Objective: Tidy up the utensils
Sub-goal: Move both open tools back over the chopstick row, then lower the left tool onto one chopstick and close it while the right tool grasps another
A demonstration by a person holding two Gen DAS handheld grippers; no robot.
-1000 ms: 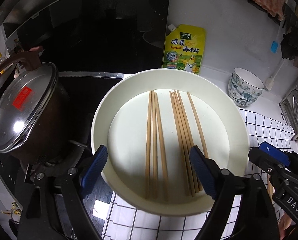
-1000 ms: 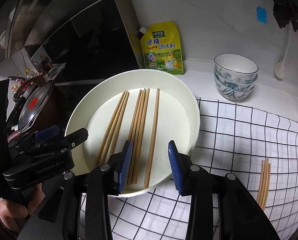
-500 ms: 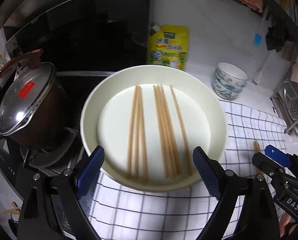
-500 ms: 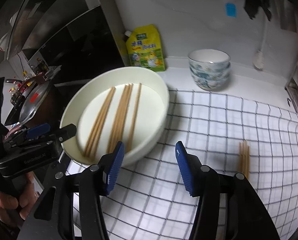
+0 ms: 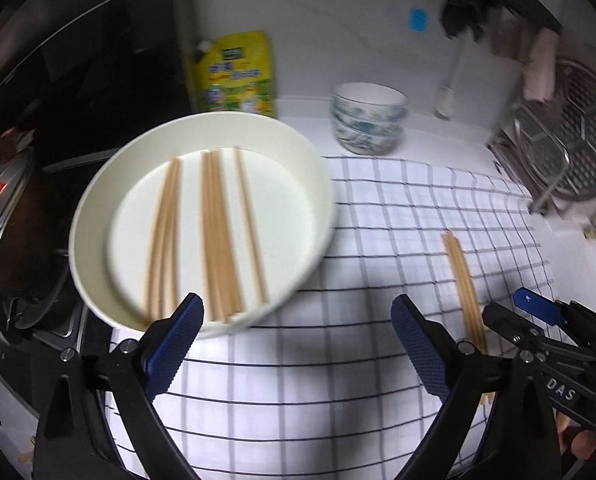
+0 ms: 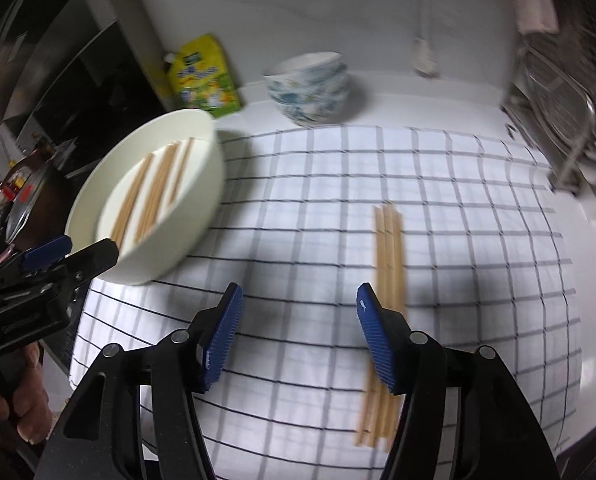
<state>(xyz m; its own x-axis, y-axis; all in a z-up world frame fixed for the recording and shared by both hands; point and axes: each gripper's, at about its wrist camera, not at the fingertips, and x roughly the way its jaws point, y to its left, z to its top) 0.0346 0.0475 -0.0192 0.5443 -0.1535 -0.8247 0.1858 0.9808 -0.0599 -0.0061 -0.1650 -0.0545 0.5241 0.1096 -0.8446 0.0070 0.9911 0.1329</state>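
1. White basin sits at the left edge of the checked cloth, with loose wooden chopsticks in the basin lying lengthwise on its bottom.
2. Wooden chopsticks on the cloth lie bundled, well apart from the basin.
3. Left gripper hangs over bare cloth, jaws wide and still opening, gripping nothing.
4. Right gripper is also opening and empty; its right finger sits over the bundle on the cloth.
5. Patterned bowls and a yellow pouch stand by the wall.
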